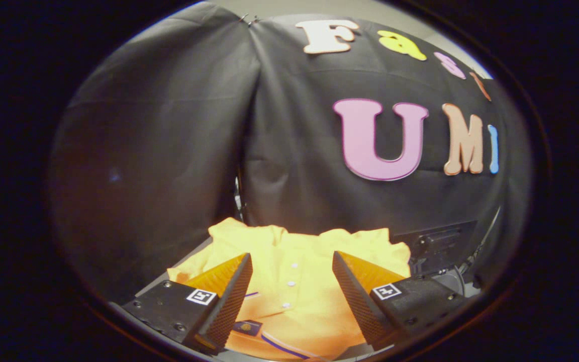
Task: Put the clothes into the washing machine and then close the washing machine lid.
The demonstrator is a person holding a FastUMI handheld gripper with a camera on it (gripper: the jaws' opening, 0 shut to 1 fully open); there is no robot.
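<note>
A yellow-orange buttoned shirt (294, 281) lies spread flat on a light surface, with white buttons down its middle, a dark stripe and a small dark badge near its front. My gripper (292, 264) hovers open just above it, and the fingers stand wide apart with the button placket between them. Nothing is held. To the right, just beyond the right finger, the dark washing machine (438, 246) shows part of its panel and a rounded rim.
Black cloth walls (169, 151) close off the back and the left, meeting at a seam behind the shirt. The light table edge (189, 256) shows left of the shirt.
</note>
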